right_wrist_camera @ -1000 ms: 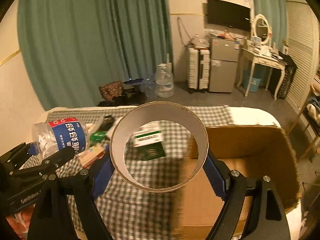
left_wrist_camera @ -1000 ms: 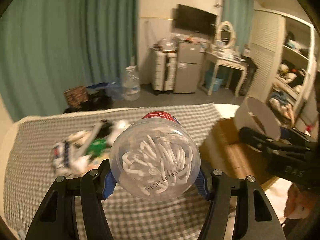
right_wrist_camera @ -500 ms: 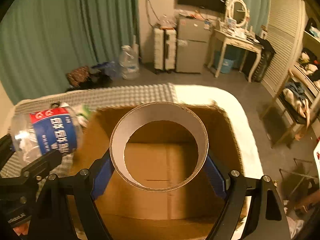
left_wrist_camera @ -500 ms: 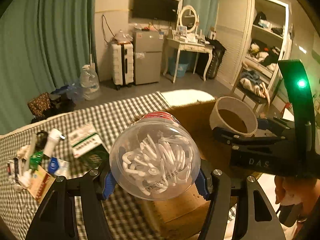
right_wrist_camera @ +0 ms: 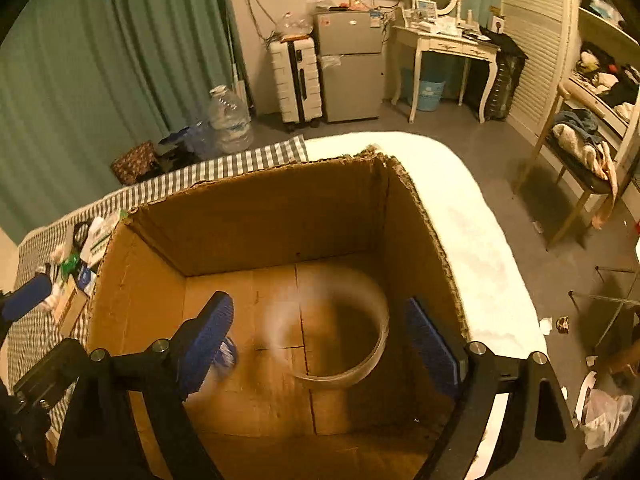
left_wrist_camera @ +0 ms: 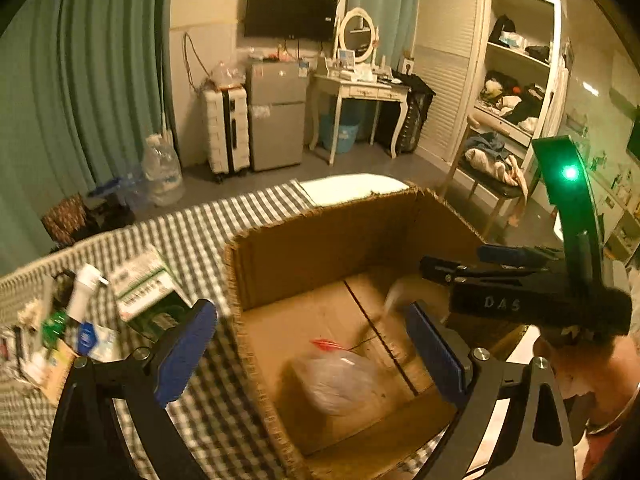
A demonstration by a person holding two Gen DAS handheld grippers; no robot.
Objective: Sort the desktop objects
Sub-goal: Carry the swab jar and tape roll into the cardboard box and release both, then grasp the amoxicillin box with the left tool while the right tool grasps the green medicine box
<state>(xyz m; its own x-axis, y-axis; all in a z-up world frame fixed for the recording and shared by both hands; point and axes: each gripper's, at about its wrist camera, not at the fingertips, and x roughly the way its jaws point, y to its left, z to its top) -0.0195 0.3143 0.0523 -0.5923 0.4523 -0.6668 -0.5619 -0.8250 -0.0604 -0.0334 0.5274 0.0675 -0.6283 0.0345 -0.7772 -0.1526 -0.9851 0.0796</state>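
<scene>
An open cardboard box (left_wrist_camera: 320, 240) (right_wrist_camera: 280, 208) stands on the checked tablecloth. My left gripper (left_wrist_camera: 312, 344) is open and empty above the box's left part. The clear jar (left_wrist_camera: 340, 380), blurred, lies on the box floor below it, and shows behind my finger in the right wrist view (right_wrist_camera: 226, 356). My right gripper (right_wrist_camera: 320, 344) is open and empty above the box. The cardboard ring (right_wrist_camera: 352, 324), blurred, is inside the box below it. The right gripper also shows in the left wrist view (left_wrist_camera: 500, 280).
Loose items lie on the checked cloth (left_wrist_camera: 200, 232) left of the box: a green and white packet (left_wrist_camera: 144, 288), a white tube (left_wrist_camera: 82, 288), small sachets (left_wrist_camera: 60, 344). A white mattress edge (right_wrist_camera: 472, 240) runs right of the box. Furniture stands behind.
Both grippers have opened. The jar has left the left gripper and the ring has left the right gripper; both are now in the box, blurred by motion.
</scene>
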